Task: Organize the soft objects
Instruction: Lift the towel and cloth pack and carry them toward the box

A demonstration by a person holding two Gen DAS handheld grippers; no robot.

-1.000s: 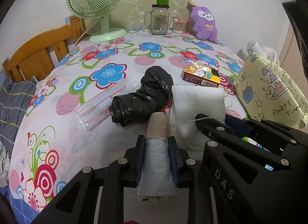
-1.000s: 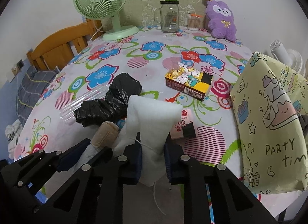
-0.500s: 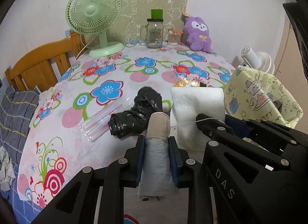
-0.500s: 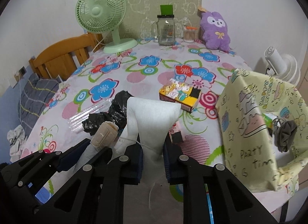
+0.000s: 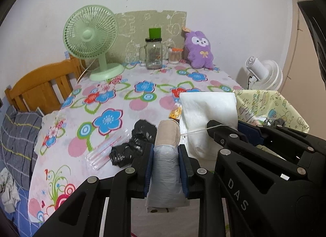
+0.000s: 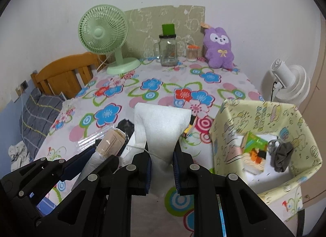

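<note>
Rolls and folds of soft stuff fill both our grips. Our left hand-held gripper (image 5: 165, 162) is clamped tight on a roll of pale grey plastic bags (image 5: 165, 172), which stands straight up between the blue pads, its tan cardboard-coloured end (image 5: 167, 132) poking out past the fingertips. Our right hand-held gripper (image 6: 162, 168) is pinched hard on a white folded cloth (image 6: 162, 122); the cloth narrows where the pads squeeze it and fans out wide above them, its surface quilted and fluffy, with a loose thread trailing across the left side. We hold the two side by side, nearly touching, above the near edge of the worktop (image 6: 154, 86).

On the flowered, glossy cover below us lies a crumpled black plastic bag (image 5: 132, 145), shiny and wrinkled, just beside a clear packet of thin straws (image 5: 106, 152). At the right stands a pale yellow printed paper bag (image 6: 264, 127), open at the top, with a grey scrunchie (image 6: 282, 155) and colourful bits inside.

Compared with a second ago, we have lifted both grippers: the worktop sits lower and farther off, the yellow bag's open mouth is now visible from above, and the small printed box is nearly hidden behind the white cloth.
</note>
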